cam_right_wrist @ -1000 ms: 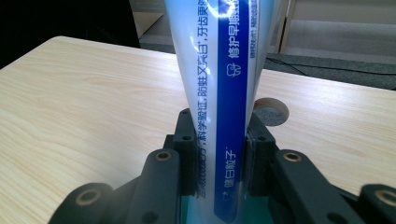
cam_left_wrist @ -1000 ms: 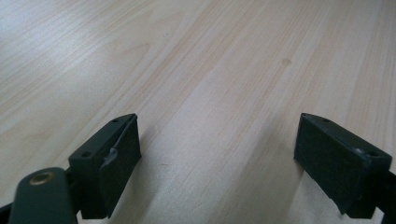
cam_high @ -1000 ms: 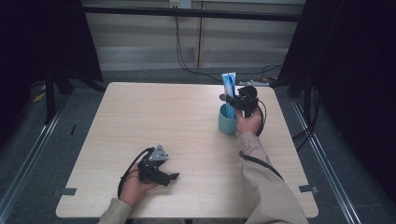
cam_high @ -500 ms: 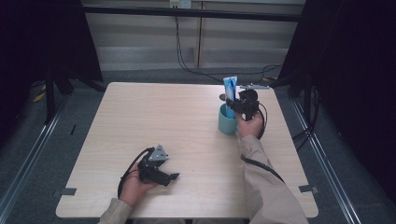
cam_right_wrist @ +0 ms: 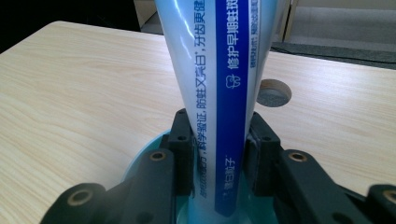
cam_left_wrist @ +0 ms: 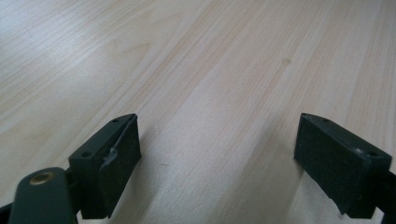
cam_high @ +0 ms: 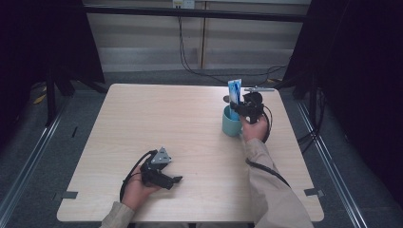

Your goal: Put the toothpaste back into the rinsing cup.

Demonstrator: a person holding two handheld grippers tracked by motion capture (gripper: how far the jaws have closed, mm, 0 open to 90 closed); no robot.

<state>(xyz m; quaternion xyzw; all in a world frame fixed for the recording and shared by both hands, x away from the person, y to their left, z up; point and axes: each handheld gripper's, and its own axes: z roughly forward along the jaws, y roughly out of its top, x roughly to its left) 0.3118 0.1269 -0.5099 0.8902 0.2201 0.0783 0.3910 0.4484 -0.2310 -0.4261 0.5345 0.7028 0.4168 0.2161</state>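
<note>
- Right gripper view shows the right claw [cam_right_wrist: 217, 154] clamped on a toothpaste tube [cam_right_wrist: 215, 70], which stands upright with its lower end inside the teal mug [cam_high: 231, 124]
- Tube likely handles light, soft and glossy (prone to slip or buckle); the stiffer lower body looks the best hold
- Left claw [cam_left_wrist: 219, 163] rests open and empty on the tabletop [cam_high: 180, 118], well apart
- Mug rim and a round cable hole [cam_right_wrist: 274, 92] beyond are the nearest obstacles

Beige long sleeves [cam_high: 273, 199] cover both forearms. Each hand carries black tongs [cam_high: 157, 173] with screw holes, a trailing black cable, and a grey three-cornered plate.
</note>
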